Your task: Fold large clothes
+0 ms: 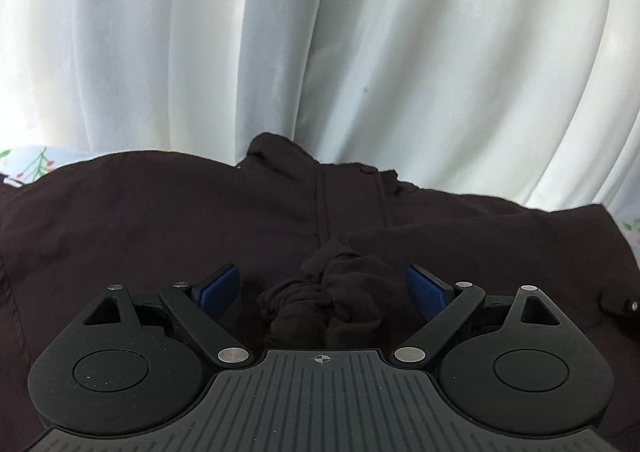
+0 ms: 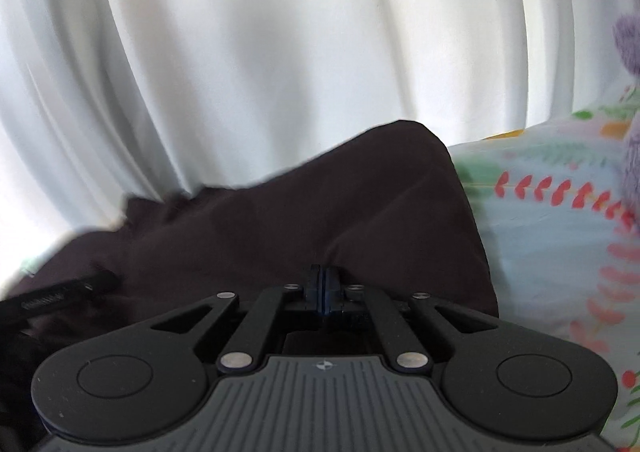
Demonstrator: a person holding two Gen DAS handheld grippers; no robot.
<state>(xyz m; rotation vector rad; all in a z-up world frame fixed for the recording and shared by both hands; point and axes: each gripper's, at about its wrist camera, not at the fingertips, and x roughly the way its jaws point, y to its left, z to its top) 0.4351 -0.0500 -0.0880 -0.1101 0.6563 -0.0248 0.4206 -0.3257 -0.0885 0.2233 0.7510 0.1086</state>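
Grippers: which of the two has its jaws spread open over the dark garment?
The left gripper: its blue pads stand wide apart with a bunched fold of the dark garment lying loose between them. The right gripper has its pads pressed together.

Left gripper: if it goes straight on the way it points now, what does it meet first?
Probably the bunched dark cloth lying between the open fingers of the left gripper, part of the dark garment. The white curtain lies further behind; depth is unclear.
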